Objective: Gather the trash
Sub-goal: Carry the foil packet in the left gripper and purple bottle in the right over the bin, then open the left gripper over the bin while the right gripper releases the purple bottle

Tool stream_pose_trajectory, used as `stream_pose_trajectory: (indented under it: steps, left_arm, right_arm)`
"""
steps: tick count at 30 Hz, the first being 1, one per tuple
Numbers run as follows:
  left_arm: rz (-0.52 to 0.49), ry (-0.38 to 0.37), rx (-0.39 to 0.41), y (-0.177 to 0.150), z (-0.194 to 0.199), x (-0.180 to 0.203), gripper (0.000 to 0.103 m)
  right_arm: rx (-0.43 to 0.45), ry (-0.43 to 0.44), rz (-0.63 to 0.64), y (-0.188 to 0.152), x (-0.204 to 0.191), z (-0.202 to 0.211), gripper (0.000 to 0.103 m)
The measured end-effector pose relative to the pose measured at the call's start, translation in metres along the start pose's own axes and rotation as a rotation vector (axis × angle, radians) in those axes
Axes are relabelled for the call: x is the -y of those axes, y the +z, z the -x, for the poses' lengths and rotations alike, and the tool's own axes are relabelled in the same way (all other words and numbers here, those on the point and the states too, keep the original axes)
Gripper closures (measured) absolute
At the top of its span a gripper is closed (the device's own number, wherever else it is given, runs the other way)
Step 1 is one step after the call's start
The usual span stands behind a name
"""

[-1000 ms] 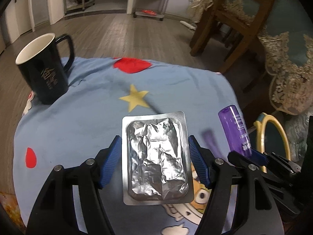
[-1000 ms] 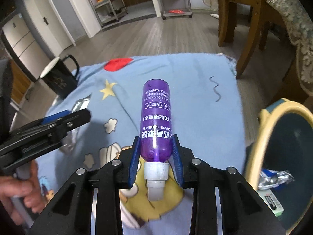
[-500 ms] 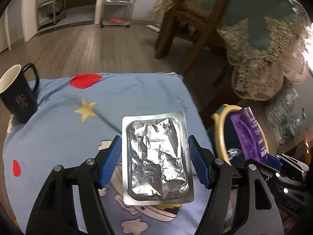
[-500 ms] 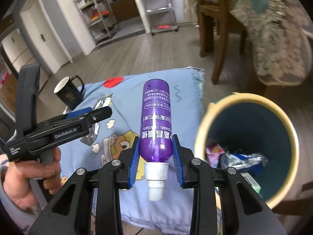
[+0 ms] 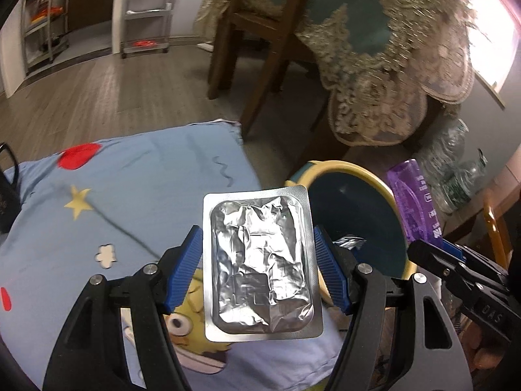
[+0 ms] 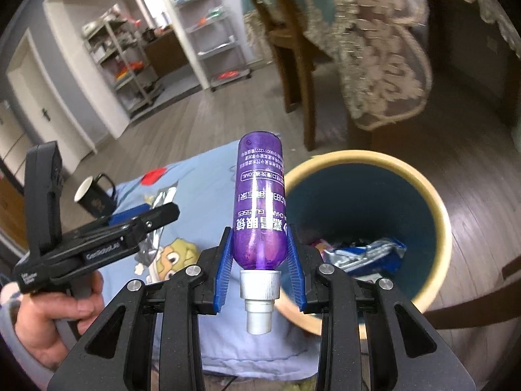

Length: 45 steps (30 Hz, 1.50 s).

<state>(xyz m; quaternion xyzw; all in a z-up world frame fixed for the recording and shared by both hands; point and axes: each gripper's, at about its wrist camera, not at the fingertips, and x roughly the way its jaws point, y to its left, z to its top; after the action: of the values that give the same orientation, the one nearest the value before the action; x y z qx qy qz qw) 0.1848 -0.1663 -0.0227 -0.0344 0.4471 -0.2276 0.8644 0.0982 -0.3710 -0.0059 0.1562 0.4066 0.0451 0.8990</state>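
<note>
My left gripper (image 5: 259,255) is shut on a silver foil blister pack (image 5: 260,260) and holds it above the right edge of the table, beside the bin. My right gripper (image 6: 260,254) is shut on a purple spray bottle (image 6: 260,208), cap toward the camera, held over the near left rim of the bin. The bin (image 6: 433,195) is teal inside with a yellow rim and holds several wrappers (image 6: 364,254). In the left wrist view the bin (image 5: 358,169) lies just right of the pack, and the bottle (image 5: 413,202) shows at the right.
A low table under a blue cartoon cloth (image 5: 136,195) lies left of the bin. A black mug (image 6: 92,195) stands at its far left. A wooden chair (image 5: 260,49) and a table with a lace-trimmed cloth (image 5: 390,65) stand behind the bin.
Both grippers have swung right from over the table toward the bin, each keeping its hold. The bin now fills more of both views.
</note>
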Motion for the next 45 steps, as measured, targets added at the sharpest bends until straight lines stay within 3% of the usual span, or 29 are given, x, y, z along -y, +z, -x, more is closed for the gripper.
stream_pose_trajectory:
  steps: [14, 21, 31, 33, 45]
  left_arm:
    - [-0.026, -0.166, -0.051, 0.008, -0.055, 0.069, 0.036]
    - [0.033, -0.209, -0.085, 0.012, -0.093, 0.084, 0.036]
    - [0.077, -0.18, -0.144, 0.007, -0.12, 0.08, 0.034]
    - [0.093, -0.173, -0.138, 0.008, -0.119, 0.076, 0.022]
    - [0.121, -0.148, -0.087, 0.016, -0.094, 0.058, 0.018]
  right_arm:
    - [0.066, -0.059, -0.309, -0.005, 0.072, 0.014, 0.07]
    - [0.078, -0.091, -0.361, -0.007, 0.083, 0.015, 0.07]
    - [0.062, -0.104, -0.375, -0.01, 0.089, 0.009, 0.07]
    - [0.057, -0.105, -0.377, -0.011, 0.089, 0.007, 0.07]
    - [-0.009, -0.132, -0.375, -0.014, 0.092, -0.013, 0.069]
